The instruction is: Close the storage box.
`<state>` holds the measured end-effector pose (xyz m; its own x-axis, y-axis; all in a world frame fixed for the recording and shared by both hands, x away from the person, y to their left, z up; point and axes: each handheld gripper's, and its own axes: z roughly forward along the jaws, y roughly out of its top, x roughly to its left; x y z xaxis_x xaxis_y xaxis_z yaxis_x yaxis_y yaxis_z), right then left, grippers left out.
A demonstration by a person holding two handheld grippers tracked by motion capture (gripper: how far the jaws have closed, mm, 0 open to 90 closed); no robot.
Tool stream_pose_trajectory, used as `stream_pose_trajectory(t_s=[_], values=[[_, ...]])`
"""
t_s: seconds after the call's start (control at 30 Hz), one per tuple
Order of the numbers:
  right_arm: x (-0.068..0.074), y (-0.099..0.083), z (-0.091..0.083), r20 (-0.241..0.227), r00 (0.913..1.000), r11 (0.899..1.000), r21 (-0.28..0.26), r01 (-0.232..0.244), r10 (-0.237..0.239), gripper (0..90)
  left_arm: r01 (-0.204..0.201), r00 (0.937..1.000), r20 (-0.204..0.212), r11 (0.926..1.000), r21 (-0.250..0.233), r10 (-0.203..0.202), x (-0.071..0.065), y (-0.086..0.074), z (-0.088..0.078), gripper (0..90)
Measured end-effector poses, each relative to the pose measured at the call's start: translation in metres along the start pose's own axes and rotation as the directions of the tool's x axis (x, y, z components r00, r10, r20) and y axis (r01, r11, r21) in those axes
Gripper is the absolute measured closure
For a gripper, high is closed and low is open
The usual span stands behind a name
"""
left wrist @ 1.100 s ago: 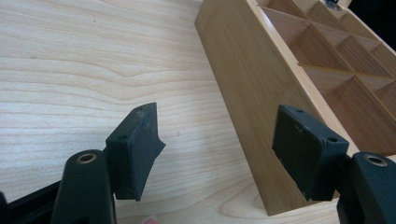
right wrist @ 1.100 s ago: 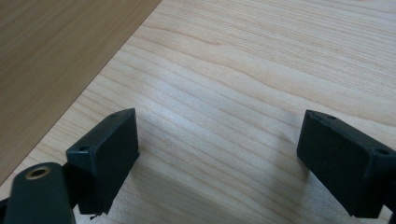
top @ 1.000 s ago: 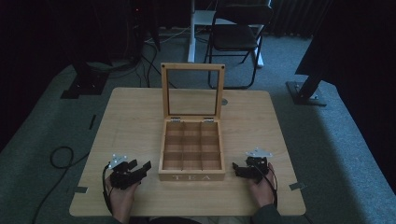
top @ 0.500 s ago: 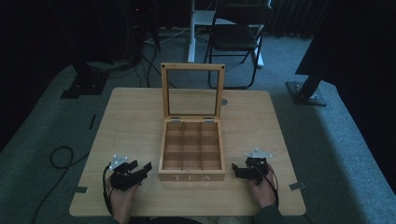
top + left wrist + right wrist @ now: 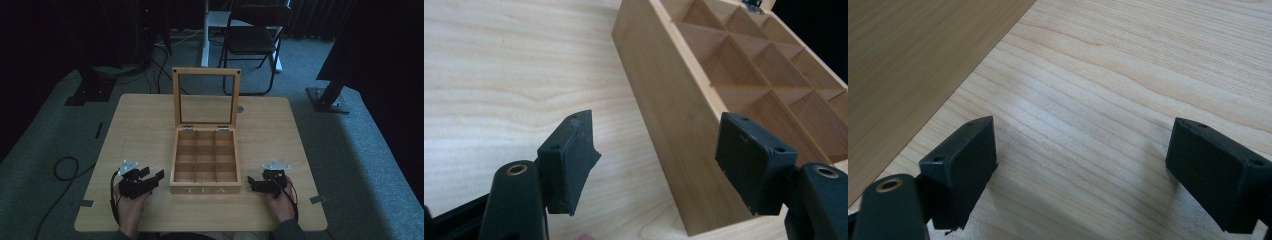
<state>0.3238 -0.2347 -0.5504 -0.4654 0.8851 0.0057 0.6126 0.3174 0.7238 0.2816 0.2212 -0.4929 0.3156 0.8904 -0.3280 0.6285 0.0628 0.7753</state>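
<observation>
A wooden tea box (image 5: pixel 205 162) marked TEA stands at the middle front of the table, its glass-paned lid (image 5: pixel 205 97) raised upright. Its several compartments (image 5: pixel 769 65) look empty. My left gripper (image 5: pixel 151 179) rests on the table just left of the box, open, nothing between its jaws; its view runs along the box's left wall (image 5: pixel 669 115). My right gripper (image 5: pixel 252 184) rests just right of the box, open and empty, with the box's side wall (image 5: pixel 913 60) at the left of its view.
The light wooden table (image 5: pixel 140 130) has bare room on both sides of the box. A dark folding chair (image 5: pixel 252 40) and a white post (image 5: pixel 205 30) stand beyond the far edge. Cables (image 5: pixel 62 167) lie on the grey carpet at left.
</observation>
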Motion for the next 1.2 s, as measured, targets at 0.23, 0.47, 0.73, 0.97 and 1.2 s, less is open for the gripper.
stream_pose_trajectory(t_s=[0.23,0.47,0.73,0.97,1.2], values=[[0.0,0.0,0.0,-0.002,1.0,1.0,0.0,0.002,-0.002,12.4,-0.013,0.9999,0.001,0.9998,-0.015,0.013,0.004,0.014,0.001,33.1],[0.0,0.0,0.0,-0.002,1.0,1.0,0.0,0.002,-0.002,12.4,-0.039,0.9992,-0.011,0.9989,-0.026,0.039,0.008,0.035,0.007,33.5],[0.0,0.0,0.0,0.0,1.0,1.0,-0.001,0.0,0.0,12.6,-0.087,0.9961,0.008,0.9947,-0.054,0.088,0.007,0.061,0.013,32.9],[0.001,0.0,0.0,0.007,1.0,1.0,0.0,-0.005,0.005,12.6,-0.116,0.9932,0.008,0.991,-0.066,0.117,0.006,0.079,0.021,32.8],[0.002,0.0,0.0,0.01,0.9999,1.0,0.0,-0.008,0.008,12.6,-0.147,0.9891,-0.01,0.9845,-0.095,0.147,0.012,0.098,0.031,32.8]])
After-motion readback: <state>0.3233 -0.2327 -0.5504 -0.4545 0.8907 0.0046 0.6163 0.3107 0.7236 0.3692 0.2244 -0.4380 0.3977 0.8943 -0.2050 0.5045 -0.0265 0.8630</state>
